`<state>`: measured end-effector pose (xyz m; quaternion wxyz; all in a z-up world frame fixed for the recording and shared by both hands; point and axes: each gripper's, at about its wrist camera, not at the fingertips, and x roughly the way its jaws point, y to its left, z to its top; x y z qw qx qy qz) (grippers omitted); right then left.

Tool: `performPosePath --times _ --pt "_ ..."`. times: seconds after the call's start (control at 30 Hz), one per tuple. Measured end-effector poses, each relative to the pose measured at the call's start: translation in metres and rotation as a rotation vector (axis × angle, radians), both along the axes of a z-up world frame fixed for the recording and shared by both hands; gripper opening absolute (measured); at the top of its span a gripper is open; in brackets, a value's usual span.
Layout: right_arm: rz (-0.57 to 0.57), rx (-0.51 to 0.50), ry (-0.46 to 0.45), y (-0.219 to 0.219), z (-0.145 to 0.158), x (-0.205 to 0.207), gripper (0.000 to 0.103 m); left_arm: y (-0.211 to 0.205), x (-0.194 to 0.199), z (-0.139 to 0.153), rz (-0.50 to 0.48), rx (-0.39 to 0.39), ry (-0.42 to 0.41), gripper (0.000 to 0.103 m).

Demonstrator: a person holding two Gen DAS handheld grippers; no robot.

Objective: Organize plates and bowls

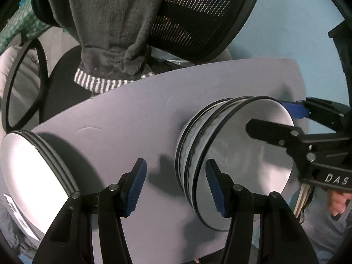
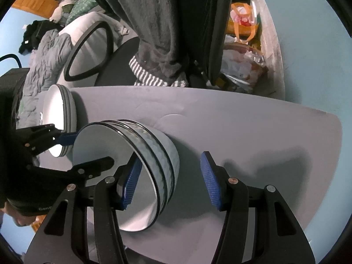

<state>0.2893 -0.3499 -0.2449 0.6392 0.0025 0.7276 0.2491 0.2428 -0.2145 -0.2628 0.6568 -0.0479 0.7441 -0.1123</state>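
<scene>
A stack of white bowls with black rims stands on the grey table; it shows too in the right wrist view. A stack of white plates sits at the table's left end, also in the right wrist view. My left gripper is open and empty, just in front of the bowls' side. My right gripper is open, one finger inside the top bowl and the other outside, straddling its wall. The right gripper also shows in the left wrist view.
An office chair with a mesh back and a dark fleece garment draped on it stands behind the table. A full bin with bags is at the back right. Bedding lies at the left.
</scene>
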Motion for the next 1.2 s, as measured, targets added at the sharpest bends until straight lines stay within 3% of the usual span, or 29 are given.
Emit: performPosePath --times 0.2,0.27,0.33,0.5,0.6,0.87,1.2 --pt "0.02 0.015 0.02 0.007 -0.01 0.0 0.056 0.0 0.003 -0.002 0.019 -0.015 -0.002 0.057" --pt "0.033 0.021 0.028 0.01 -0.013 -0.001 0.039 0.0 0.004 -0.003 0.023 -0.022 0.005 0.056" --pt "0.042 0.035 0.04 0.012 -0.015 -0.002 0.034 0.001 0.004 -0.004 0.032 -0.04 0.017 0.053" --pt "0.087 0.017 0.017 0.016 -0.012 -0.006 0.033 -0.001 0.003 -0.003 0.032 -0.081 0.004 0.032" --pt "0.093 0.005 0.017 0.017 -0.012 -0.005 0.033 -0.005 0.004 -0.002 0.018 -0.076 -0.002 0.026" --pt "0.109 -0.031 0.002 0.026 -0.009 -0.013 0.033 -0.001 -0.001 -0.002 0.011 -0.048 0.001 0.022" --pt "0.125 -0.032 0.024 0.048 -0.01 -0.048 0.033 0.022 -0.034 0.001 0.027 -0.036 0.007 0.022"
